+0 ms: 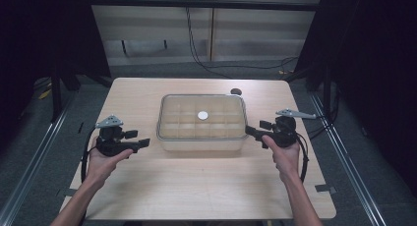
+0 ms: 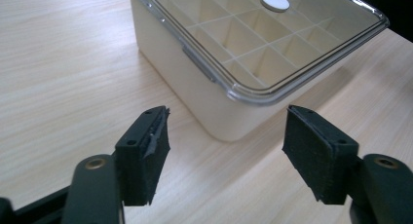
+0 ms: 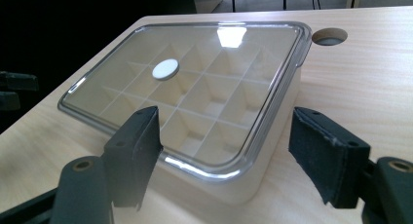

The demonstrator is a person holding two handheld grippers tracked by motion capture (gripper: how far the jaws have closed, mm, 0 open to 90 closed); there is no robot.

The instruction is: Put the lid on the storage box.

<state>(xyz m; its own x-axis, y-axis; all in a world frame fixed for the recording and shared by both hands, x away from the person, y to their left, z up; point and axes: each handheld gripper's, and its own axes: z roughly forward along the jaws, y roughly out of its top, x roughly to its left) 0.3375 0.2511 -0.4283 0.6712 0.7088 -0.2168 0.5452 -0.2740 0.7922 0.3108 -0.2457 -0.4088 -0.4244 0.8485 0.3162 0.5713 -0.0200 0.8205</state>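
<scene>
A cream box (image 1: 201,140) with a clear lid (image 1: 201,117) stands in the middle of the wooden table (image 1: 196,186). Dividers split its inside into several compartments, and a white round disc (image 1: 202,115) sits at the lid's centre. My left gripper (image 1: 142,143) hovers just left of the box's near left corner (image 2: 234,121), open with nothing between its jaws. My right gripper (image 1: 251,131) is held by the box's near right corner (image 3: 229,185), open and empty. In the right gripper view the lid (image 3: 195,87) and disc (image 3: 165,68) lie beyond the jaws.
A round cable hole (image 1: 236,92) is cut into the table behind the box's far right corner. Metal rails run along the floor on both sides of the table. Cables cross the floor at the back. Bare tabletop lies in front of the box.
</scene>
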